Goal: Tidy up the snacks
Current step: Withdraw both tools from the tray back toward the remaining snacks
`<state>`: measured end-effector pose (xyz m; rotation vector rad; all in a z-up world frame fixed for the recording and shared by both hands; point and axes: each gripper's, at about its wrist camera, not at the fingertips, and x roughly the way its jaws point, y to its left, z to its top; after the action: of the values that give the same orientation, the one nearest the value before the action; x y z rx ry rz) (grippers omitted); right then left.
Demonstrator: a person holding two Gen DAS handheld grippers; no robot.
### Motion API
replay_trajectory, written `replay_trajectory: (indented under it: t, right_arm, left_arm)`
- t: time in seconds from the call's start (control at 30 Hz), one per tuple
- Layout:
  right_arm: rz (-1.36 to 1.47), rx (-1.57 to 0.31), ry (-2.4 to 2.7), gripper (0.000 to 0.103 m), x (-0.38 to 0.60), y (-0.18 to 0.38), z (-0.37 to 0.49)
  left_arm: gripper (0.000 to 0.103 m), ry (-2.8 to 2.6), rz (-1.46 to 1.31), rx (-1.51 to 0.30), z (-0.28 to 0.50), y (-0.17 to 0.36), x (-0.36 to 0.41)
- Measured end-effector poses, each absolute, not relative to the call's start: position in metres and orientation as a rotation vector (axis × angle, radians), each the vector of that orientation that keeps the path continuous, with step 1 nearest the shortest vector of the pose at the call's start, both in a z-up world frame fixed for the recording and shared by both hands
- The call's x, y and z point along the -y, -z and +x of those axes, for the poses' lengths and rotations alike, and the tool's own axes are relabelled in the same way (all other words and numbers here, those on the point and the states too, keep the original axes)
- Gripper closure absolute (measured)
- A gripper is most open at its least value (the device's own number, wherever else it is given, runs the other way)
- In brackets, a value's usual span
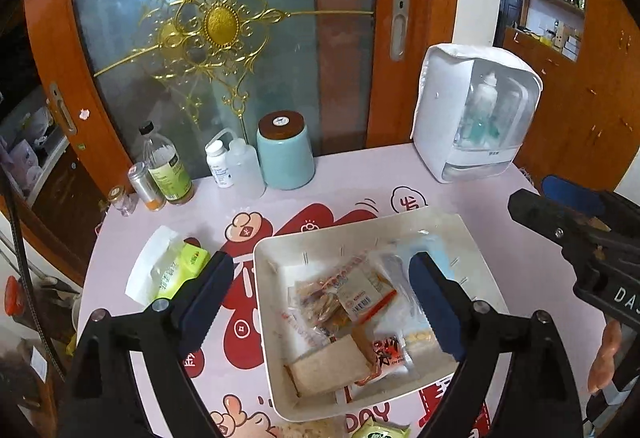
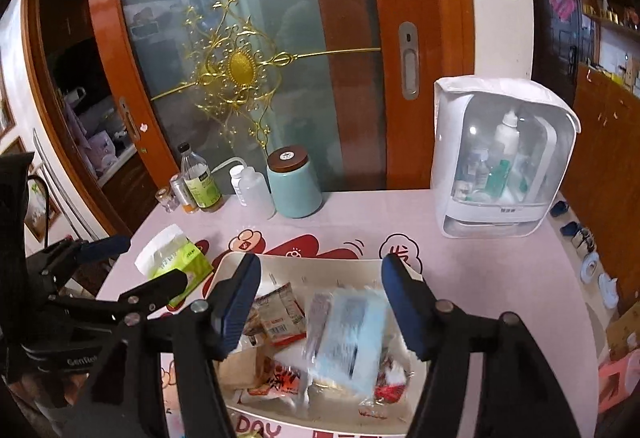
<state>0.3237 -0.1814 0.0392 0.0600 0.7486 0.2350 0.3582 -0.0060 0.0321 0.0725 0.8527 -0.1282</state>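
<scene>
A white tray of snack packets sits on the near part of a pink table printed with red cartoon shapes. In the right wrist view its long axis runs left to right across the picture; in the left wrist view it stands skewed, one corner pointing toward the far right. On top of the heap lies a pale blue packet, blurred, its long side running from the near edge toward the far one. Beneath it are red-and-white wrappers and a tan block-shaped pack.

The left gripper hangs over the tray's left edge, jaws spread wide with nothing between them. The right gripper is over the tray with jaws spread either side of the blue packet, not pressing it.

Left of the tray lies a green tissue pack. Along the far edge stand bottles, a teal canister and a white storage case, before an orange-framed glass door with gold scrollwork
</scene>
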Motion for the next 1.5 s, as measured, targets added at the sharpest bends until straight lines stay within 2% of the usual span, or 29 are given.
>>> replay_trajectory:
  t: [0.47,1.03,1.23,1.5]
  right_arm:
    - [0.025,-0.777,-0.216,0.040,0.188,-0.036,0.302]
    - [-0.055,-0.844,-0.183,0.040,0.211,-0.009,0.209]
    - [-0.072,-0.893,-0.197,0.040,0.209,0.013,0.179]
    - [-0.055,-1.013,-0.175,0.040,0.212,0.059,0.167]
  left_arm:
    - [0.014,0.104,0.023,-0.853,0.328,-0.044,-0.011]
    - [0.014,0.050,0.065,-0.897,0.215,-0.030,-0.024]
    - [0.014,0.040,0.077,-0.932,0.175,-0.014,-0.028]
    - [0.014,0.008,0.084,-1.046,0.151,0.040,-0.032]
